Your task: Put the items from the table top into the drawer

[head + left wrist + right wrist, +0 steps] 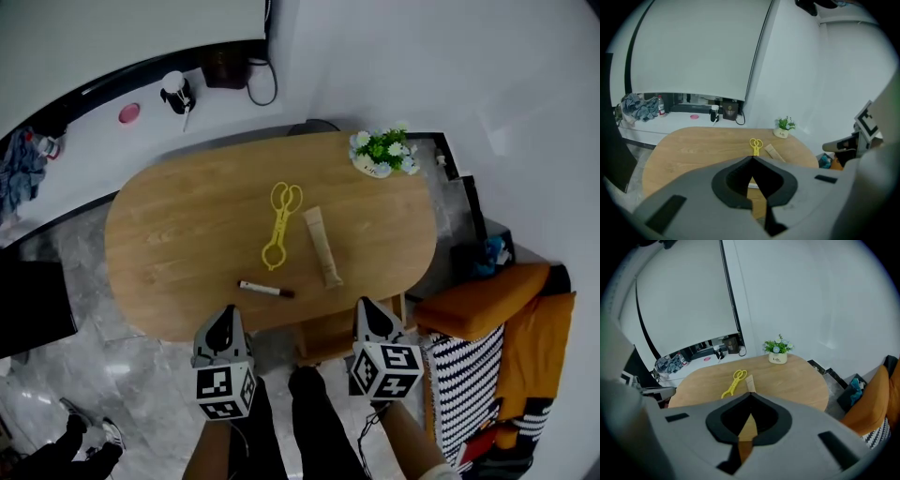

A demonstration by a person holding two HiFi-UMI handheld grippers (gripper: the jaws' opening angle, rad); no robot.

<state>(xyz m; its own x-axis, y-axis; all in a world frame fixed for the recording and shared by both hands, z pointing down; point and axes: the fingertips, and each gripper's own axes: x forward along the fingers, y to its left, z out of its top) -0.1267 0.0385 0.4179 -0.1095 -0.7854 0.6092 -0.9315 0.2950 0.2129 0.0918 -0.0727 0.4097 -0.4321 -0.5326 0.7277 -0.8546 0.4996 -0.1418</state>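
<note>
Both grippers, left (225, 321) and right (371, 309), are held by the near edge of the oval table (169, 244), jaws closed tip to tip and empty. Yellow tongs (280, 225) are laid mid-table, a beige tube (322, 247) just right of them, a marker (266, 289) nearer, and a potted plant (382, 152) at the far right.

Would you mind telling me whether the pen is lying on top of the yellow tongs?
No, the pen lies on the bare table, clearly apart from the yellow tongs.
</note>
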